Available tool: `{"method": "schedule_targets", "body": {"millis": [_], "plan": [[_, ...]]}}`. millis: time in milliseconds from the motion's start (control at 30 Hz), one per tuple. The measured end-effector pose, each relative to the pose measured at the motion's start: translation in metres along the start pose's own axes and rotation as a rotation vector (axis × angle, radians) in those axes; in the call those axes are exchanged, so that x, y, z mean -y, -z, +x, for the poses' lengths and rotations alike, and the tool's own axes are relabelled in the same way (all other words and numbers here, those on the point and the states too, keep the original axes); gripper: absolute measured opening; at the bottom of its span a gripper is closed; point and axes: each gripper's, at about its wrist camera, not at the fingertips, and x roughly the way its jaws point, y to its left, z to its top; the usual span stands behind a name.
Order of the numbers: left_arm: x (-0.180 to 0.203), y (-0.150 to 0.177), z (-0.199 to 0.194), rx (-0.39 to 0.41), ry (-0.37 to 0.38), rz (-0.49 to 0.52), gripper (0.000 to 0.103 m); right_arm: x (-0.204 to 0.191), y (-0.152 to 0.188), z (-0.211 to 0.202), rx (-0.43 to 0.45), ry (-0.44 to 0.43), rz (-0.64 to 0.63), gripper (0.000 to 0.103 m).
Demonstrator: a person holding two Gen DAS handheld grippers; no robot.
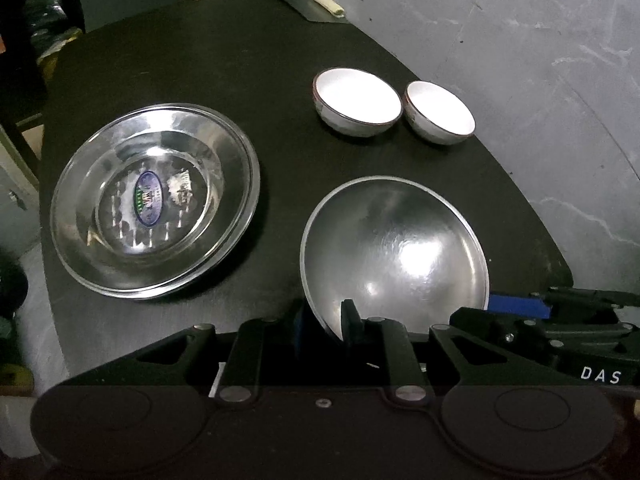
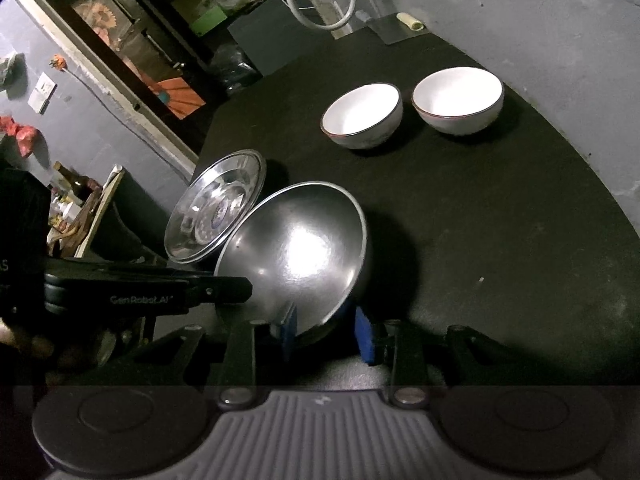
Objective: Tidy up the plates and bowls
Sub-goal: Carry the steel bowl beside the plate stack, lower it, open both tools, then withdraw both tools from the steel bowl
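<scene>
The left wrist view looks down on the steel plate (image 1: 156,204), round, shiny, with an oval sticker at its centre, lying flat on the dark matte desk (image 1: 240,60). The right wrist view shows that plate only edge-on behind the steel bowl (image 2: 296,248), and adds a cluttered shelf and grey wall beyond.

The steel bowl is smooth, deep and tilted, near the desk's front edge. The left tool (image 1: 324,326) has its jaws astride the bowl's near rim, one finger inside, one outside; whether they press it I cannot tell. The right tool (image 2: 330,334) also straddles the rim, its blue pads (image 2: 366,336) standing slightly off the metal, released.

Two white bowls (image 2: 362,116) (image 2: 458,100), glossy ceramic with thin dark rims, sit side by side, apart, at the far side.
</scene>
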Motion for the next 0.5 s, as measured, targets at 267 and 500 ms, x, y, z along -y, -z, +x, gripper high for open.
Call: {"method": "schedule_targets", "body": {"millis": [267, 500], "plan": [[-0.006, 0.005, -0.038, 0.106, -0.108, 0.014, 0.072, -0.004, 0.002, -0.023, 0.087, 0.055, -0.018, 0.067], [-0.050, -0.009, -0.055, 0.263, -0.240, 0.044, 0.083, -0.023, 0.004, -0.056, 0.215, 0.167, -0.019, 0.099]]}}
